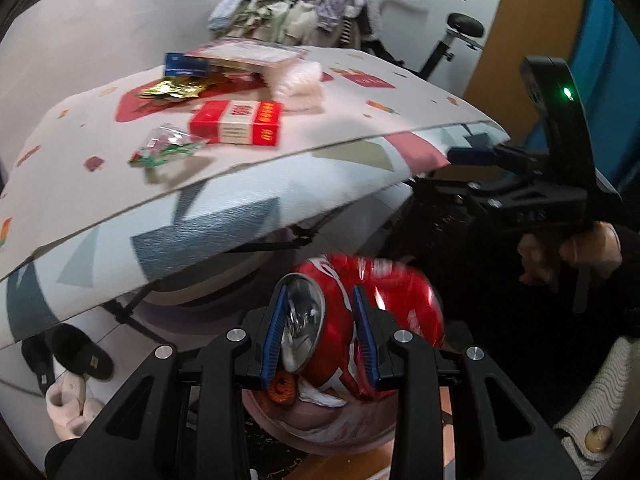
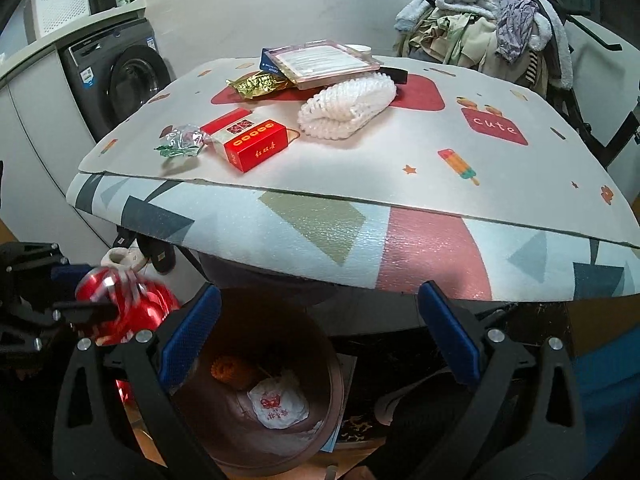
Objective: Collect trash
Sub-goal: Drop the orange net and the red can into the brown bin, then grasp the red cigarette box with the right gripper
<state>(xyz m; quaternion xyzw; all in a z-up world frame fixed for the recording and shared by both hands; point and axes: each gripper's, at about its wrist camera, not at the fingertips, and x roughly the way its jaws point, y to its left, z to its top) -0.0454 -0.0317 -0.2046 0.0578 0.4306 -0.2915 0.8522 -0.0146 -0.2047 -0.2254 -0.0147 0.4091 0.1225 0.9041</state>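
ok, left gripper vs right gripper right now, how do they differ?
Left gripper is shut on the crushed red can, pads pressing its sides; right gripper is open and holds nothing. Left carries its load above the bin; right looks straight down into the bin, jaws wide. Both have blue pads and sit below the table edge.

Washing machine (image 2: 120, 80), clothes pile (image 2: 492, 28), slippers (image 1: 68, 356)
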